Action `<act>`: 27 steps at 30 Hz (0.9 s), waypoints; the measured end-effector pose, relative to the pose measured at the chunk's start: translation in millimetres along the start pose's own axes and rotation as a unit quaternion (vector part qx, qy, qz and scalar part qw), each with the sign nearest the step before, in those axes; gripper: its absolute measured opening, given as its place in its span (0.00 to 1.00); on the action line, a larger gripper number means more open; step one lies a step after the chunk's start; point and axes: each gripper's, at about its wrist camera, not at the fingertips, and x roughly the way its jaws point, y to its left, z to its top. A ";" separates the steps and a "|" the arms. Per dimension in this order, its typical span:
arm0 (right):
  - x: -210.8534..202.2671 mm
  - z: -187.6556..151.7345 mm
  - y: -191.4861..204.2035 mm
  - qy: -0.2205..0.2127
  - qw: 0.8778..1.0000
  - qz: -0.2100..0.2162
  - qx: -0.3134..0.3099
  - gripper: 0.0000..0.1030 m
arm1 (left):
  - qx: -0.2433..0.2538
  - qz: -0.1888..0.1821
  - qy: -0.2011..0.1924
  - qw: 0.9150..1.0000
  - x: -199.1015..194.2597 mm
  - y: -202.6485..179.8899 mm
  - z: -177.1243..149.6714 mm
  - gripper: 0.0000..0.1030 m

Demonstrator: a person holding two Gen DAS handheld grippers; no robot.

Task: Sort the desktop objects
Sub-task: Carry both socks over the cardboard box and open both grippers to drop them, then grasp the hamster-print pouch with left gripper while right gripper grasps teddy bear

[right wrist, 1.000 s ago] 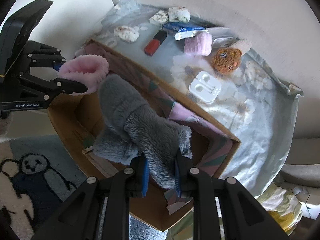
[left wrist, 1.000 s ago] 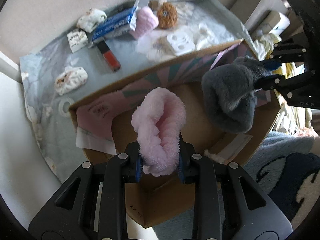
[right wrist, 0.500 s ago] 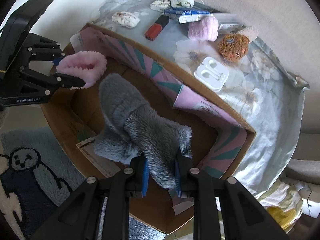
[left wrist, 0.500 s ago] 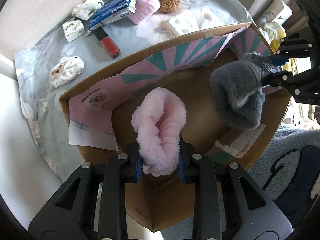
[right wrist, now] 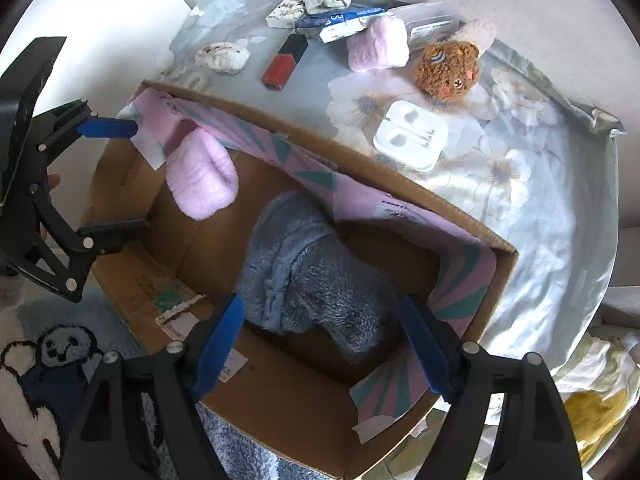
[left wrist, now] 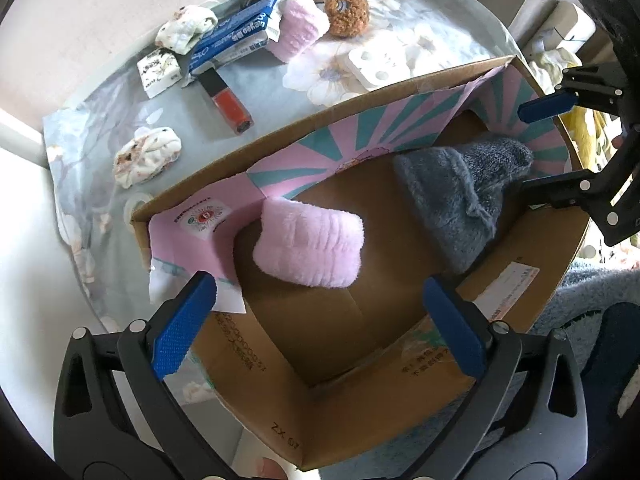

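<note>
A fluffy pink sock [left wrist: 310, 249] and a fluffy grey sock [left wrist: 464, 200] are seen lying apart inside the open brown cardboard box [left wrist: 360, 380], pink near the patterned pink-and-teal flap, grey toward the opposite end. The left claw [left wrist: 320, 328] is spread wide with nothing between its blue pads; the right claw [right wrist: 320, 344] is likewise spread wide above the grey sock, not gripping it.

The face on the brown knitted toy [right wrist: 448, 65] and the earphone tray's [right wrist: 411, 137] recesses are shown only by the right wrist view. A rug with a bear figure [right wrist: 60, 350] is also seen there.

The tabletop's floral cloth [left wrist: 100, 216] is partly hidden by the box wall. Print on the blue boxes [left wrist: 236, 38] cannot be read. Whether the grey sock touches the box floor cannot be told.
</note>
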 end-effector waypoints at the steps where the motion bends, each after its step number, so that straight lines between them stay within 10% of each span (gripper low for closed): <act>1: 0.7 0.0 -0.2 0.000 1.000 0.001 0.003 0.76 | -0.002 -0.001 0.001 1.000 -0.6 1.4 1.2 1.00; 27: -69.9 19.3 -15.0 -0.077 0.994 -0.076 0.004 0.76 | -0.053 -0.008 -0.115 0.992 -77.4 24.2 11.5 1.00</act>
